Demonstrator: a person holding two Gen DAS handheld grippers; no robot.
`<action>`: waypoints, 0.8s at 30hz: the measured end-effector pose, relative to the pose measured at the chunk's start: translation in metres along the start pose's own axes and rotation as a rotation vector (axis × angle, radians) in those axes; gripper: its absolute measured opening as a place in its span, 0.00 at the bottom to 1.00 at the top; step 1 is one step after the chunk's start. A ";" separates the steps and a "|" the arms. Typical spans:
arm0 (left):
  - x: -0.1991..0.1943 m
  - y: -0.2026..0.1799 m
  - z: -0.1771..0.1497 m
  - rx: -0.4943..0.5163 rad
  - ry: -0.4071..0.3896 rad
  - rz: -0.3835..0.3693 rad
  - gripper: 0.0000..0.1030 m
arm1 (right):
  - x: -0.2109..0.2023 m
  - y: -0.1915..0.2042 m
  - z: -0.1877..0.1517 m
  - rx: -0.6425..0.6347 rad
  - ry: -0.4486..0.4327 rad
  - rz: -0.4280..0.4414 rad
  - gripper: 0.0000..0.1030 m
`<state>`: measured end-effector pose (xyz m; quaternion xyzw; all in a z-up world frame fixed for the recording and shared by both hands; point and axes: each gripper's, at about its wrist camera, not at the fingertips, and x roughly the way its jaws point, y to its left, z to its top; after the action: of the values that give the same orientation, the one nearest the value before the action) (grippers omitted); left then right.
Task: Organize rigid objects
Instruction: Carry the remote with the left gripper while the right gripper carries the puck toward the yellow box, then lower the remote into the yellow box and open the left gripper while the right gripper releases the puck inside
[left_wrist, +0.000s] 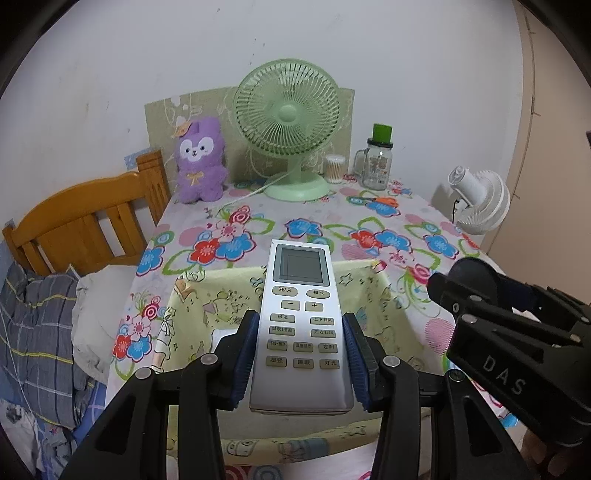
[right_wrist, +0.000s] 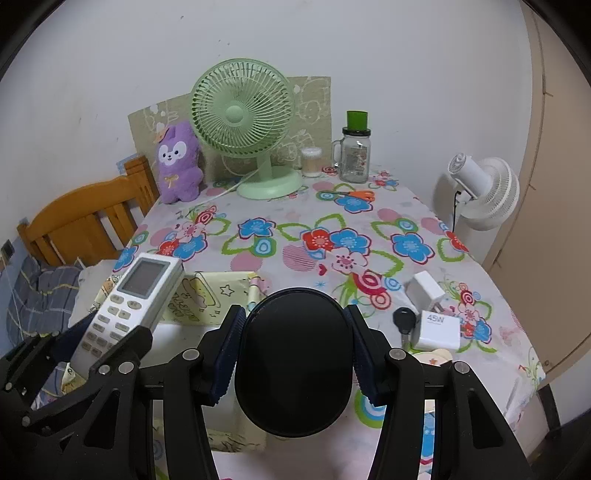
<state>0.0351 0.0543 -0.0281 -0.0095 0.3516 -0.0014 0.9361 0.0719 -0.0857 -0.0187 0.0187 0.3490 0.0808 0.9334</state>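
Room: white wall behind, a wooden bed frame (left_wrist: 85, 225) to my left, and a tabletop (right_wrist: 413, 218) under a flowered cloth.
Back row: green fan (right_wrist: 243, 122), purple plush (right_wrist: 177, 166), glass jar (right_wrist: 355, 155), all well away from my work.
Yellow fabric bin (left_wrist: 229, 295): sits at the near edge, directly below both hands; I judge it the target.
Remote control (left_wrist: 299, 325): clamped in my left gripper (left_wrist: 300, 363), screen pointing away, hovering over the bin.
Black oval object (right_wrist: 295, 362): pinched in my right gripper (right_wrist: 294, 358), beside the bin's right wall.
White chargers (right_wrist: 436, 325): on the cloth to the right, a black key (right_wrist: 403, 318) touching one; not yet tidied.
How to place: lower each piece flat inside the bin walls, one hand at a time so the grippers don't knock, then let go only once it rests.
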 end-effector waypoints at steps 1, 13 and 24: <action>0.001 0.001 -0.001 0.000 0.005 -0.001 0.45 | 0.002 0.003 0.001 -0.003 0.004 0.007 0.55; 0.017 0.023 -0.008 -0.025 0.047 0.016 0.45 | 0.023 0.038 0.002 -0.060 0.043 0.044 0.55; 0.031 0.027 -0.014 -0.028 0.083 0.041 0.45 | 0.045 0.058 0.001 -0.088 0.082 0.074 0.55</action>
<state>0.0493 0.0813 -0.0594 -0.0154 0.3905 0.0224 0.9202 0.0980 -0.0215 -0.0415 -0.0128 0.3824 0.1314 0.9145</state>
